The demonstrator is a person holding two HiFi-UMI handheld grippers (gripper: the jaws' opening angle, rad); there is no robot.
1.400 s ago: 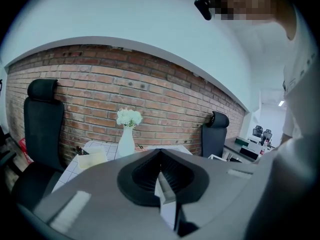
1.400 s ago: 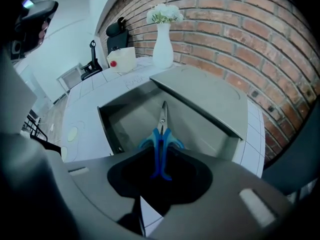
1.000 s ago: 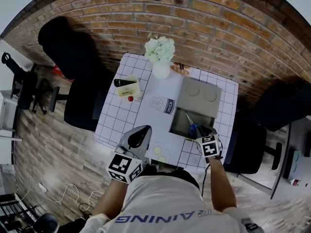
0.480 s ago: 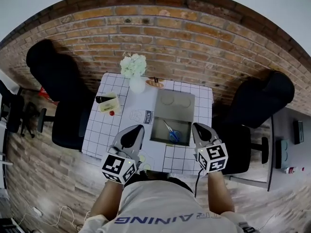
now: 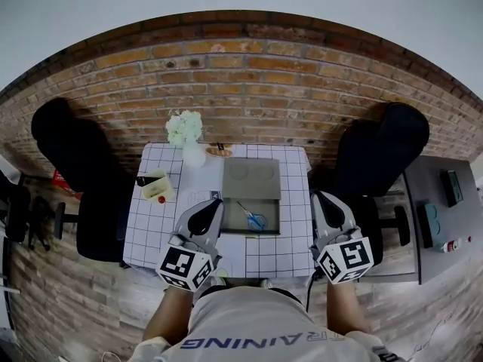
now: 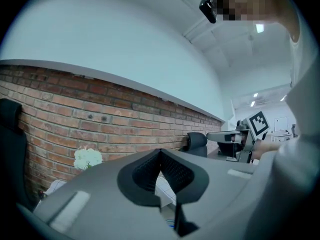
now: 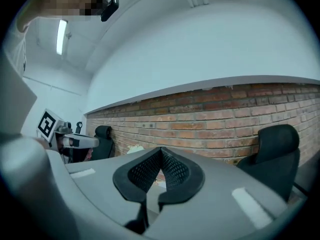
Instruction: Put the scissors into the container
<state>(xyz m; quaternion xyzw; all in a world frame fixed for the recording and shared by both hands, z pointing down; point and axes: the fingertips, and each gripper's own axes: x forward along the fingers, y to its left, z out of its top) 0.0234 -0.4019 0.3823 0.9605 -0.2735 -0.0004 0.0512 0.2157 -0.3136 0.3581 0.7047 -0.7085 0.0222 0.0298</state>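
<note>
The scissors [image 5: 252, 219], with blue handles, lie inside the open grey container [image 5: 227, 219] in the middle of the white gridded table [image 5: 147, 232]. Its lid [image 5: 252, 176] stands back toward the wall. My left gripper [image 5: 212, 205] is raised at the table's near edge, left of the container, jaws shut with nothing between them. My right gripper [image 5: 320, 198] hangs off the table's right side, also shut and empty. In the left gripper view the shut jaws [image 6: 160, 152] point at the brick wall. The right gripper view shows its jaws [image 7: 161, 150] shut the same way.
White flowers in a vase [image 5: 186, 131] stand at the table's back left, with a small dish [image 5: 219, 152] beside them. A pale tray [image 5: 155, 186] with small items sits on the left side. Black office chairs [image 5: 72, 161] [image 5: 377, 153] flank the table. A grey desk [image 5: 441, 206] is at right.
My right gripper has drawn back from the container, leaving the scissors inside. Both grippers have lifted toward the person and tilted up, and the head view has pulled back.
</note>
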